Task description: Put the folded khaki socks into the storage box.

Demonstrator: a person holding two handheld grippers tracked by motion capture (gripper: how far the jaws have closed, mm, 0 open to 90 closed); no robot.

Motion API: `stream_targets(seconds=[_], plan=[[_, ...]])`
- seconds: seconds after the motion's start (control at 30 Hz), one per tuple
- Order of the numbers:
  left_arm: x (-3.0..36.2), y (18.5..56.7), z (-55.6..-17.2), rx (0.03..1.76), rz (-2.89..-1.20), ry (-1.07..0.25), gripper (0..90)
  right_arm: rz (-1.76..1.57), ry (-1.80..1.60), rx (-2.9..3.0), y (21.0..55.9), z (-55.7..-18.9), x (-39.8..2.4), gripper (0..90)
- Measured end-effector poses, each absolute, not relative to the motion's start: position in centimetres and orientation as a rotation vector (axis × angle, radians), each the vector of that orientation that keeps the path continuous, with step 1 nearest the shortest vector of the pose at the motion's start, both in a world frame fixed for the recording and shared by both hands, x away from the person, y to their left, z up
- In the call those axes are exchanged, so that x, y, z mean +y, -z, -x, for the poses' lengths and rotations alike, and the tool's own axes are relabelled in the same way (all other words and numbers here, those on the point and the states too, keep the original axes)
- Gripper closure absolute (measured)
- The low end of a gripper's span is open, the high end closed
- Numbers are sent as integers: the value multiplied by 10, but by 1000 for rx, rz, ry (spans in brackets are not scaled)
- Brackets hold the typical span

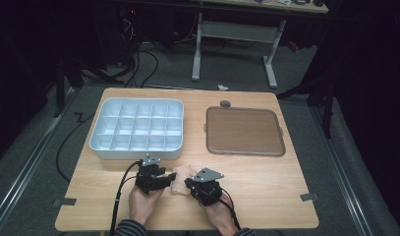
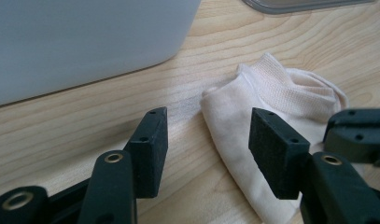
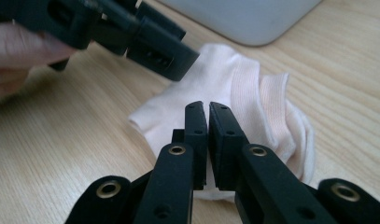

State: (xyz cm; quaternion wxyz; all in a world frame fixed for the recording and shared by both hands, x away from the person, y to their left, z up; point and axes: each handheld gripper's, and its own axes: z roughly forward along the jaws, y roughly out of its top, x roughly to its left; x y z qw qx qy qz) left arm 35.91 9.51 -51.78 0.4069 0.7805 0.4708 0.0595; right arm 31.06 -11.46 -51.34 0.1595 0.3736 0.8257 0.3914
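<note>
A pale cream sock [image 1: 180,176] lies crumpled on the wooden table near its front edge, between my two grippers. My left gripper [image 1: 169,181] stands open; in the left gripper view [image 2: 208,126] the sock's [image 2: 276,88] left edge lies between and beyond the jaws, and the pads do not press it. My right gripper [image 1: 189,183] is at the sock's right side. In the right gripper view [image 3: 208,109] its jaws stand pressed nearly together over the sock [image 3: 234,79], with no fabric visible between the pads. The left gripper [image 3: 162,53] hovers just beyond.
A white box with several compartments [image 1: 138,150] stands at the back left, close behind the sock [image 2: 85,42]. A brown tray [image 1: 245,151] lies at the back right. Bare wood runs along the front edge and right side.
</note>
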Motion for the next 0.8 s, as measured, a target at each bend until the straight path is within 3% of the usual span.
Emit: stream_targets(seconds=[0.8], plan=[[87,525,-372,1196,-1982,-121,569,-1068,-1065,2375,524,-309,-113,864]])
